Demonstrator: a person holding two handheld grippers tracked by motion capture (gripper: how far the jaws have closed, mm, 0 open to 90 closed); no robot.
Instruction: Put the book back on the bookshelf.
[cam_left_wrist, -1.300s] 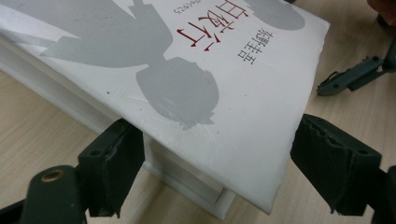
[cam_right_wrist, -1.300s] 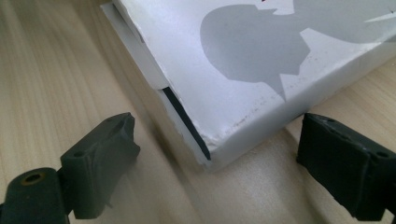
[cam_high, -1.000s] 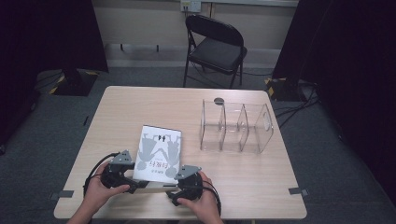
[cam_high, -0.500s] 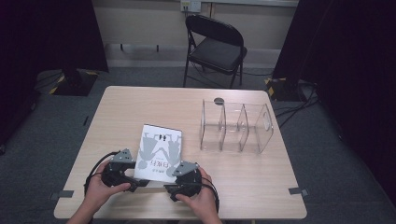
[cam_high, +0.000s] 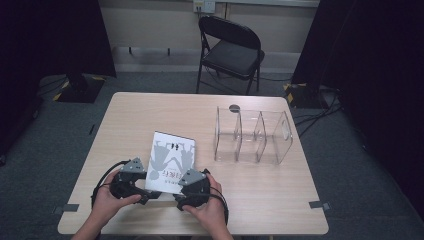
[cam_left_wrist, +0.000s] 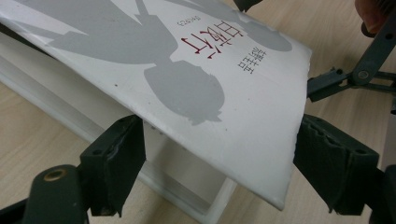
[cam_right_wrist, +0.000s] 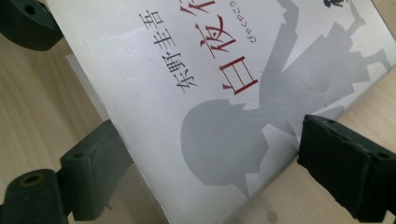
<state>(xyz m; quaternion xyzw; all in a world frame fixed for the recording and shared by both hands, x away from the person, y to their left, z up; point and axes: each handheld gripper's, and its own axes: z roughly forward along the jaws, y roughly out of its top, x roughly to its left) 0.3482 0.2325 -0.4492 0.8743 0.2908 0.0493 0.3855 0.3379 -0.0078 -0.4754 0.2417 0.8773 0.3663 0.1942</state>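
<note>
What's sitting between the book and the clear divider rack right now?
Nothing. In the high view, only bare tabletop separates the book from the clear divider rack; the two stand apart, with no other item in that gap.

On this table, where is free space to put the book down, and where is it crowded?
Free: the wide strip of the table behind the book and left of the clear divided organizer, and the near right corner. Crowded: the near edge, where the left gripper and right gripper flank the book.
</note>
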